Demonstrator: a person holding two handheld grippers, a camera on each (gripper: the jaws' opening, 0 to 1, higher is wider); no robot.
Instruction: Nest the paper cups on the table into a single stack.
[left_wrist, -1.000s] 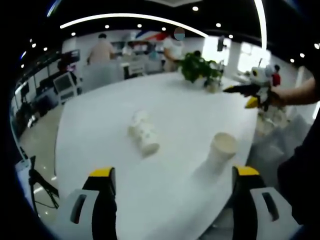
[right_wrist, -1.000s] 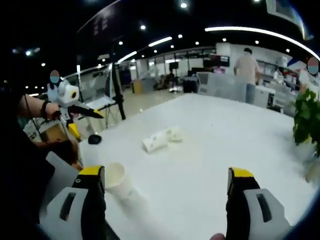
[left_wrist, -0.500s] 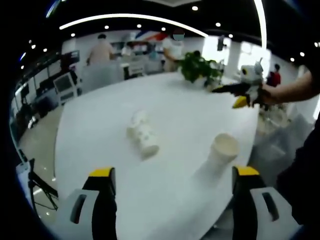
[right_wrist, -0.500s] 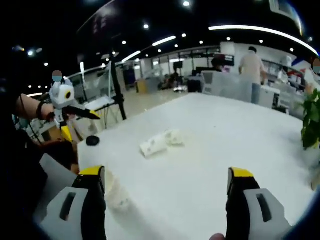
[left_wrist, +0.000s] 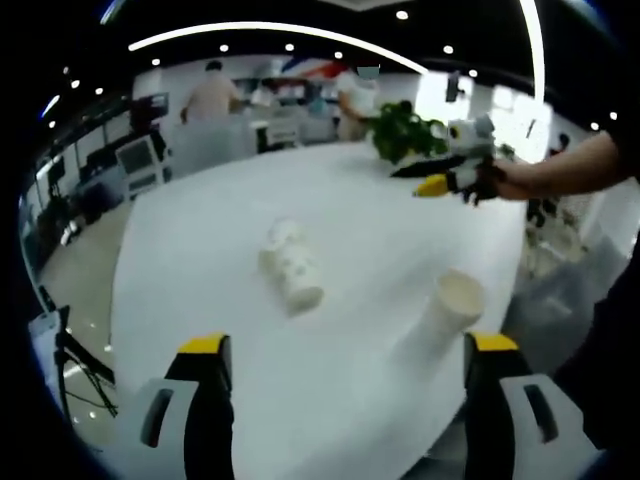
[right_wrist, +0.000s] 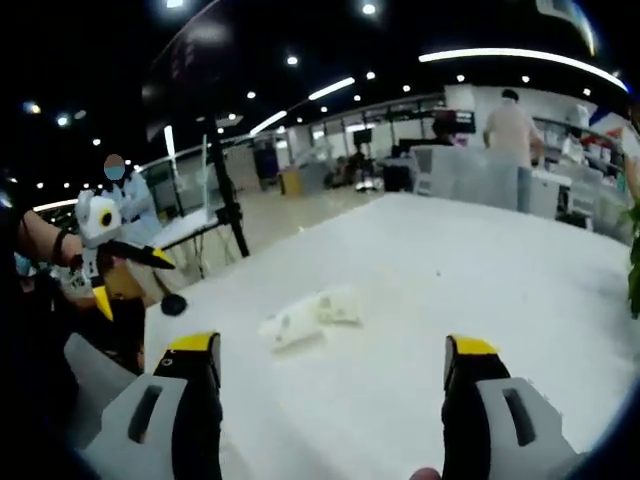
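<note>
Two patterned paper cups, partly nested, lie on their side in the middle of the white table. A plain white cup stands upright near the table's right edge. My left gripper is open and held low in front of both, touching nothing. My right gripper, held by a hand, hovers above the table's far right by the plant. In the right gripper view the lying cups are just ahead of the open right gripper, and the left gripper hangs off the table's left edge.
A potted plant stands at the table's far end. A black tripod and a small dark round object are by the table's left edge. People stand at desks beyond the table.
In the left gripper view the right gripper has come leftward over the table by the plant. The right gripper view has shifted, and the upright cup has left its lower left.
</note>
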